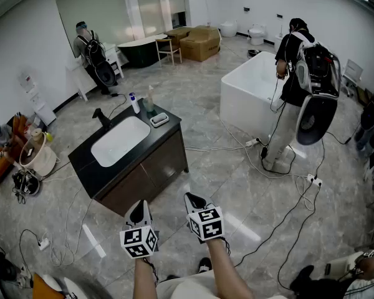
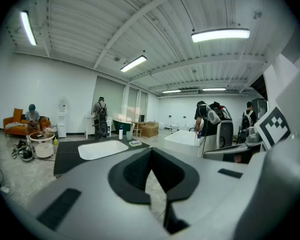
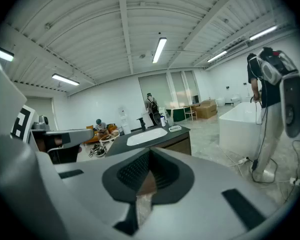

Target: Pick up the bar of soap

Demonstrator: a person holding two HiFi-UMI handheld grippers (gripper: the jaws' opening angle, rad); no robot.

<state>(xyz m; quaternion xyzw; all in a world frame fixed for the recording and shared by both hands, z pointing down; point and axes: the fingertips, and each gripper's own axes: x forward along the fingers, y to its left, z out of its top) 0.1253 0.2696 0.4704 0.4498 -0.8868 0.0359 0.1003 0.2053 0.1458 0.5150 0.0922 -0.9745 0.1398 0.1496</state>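
The bar of soap (image 1: 159, 119) lies in a small dish on the far right end of the black vanity top (image 1: 87, 167), beside the white sink basin (image 1: 120, 141). It shows small in the left gripper view (image 2: 135, 143) and the right gripper view (image 3: 175, 128). Both grippers are held low in front of me over the floor, well short of the vanity. My left gripper (image 1: 137, 212) (image 2: 151, 151) is shut and empty. My right gripper (image 1: 194, 200) (image 3: 150, 153) is beside it, its jaws together with nothing held.
A black faucet (image 1: 101, 116) and a white bottle (image 1: 134, 103) stand at the vanity's back. A white bathtub (image 1: 255, 95) sits to the right with a person wearing a backpack (image 1: 299, 73) beside it. Cables (image 1: 287, 223) trail over the tiled floor.
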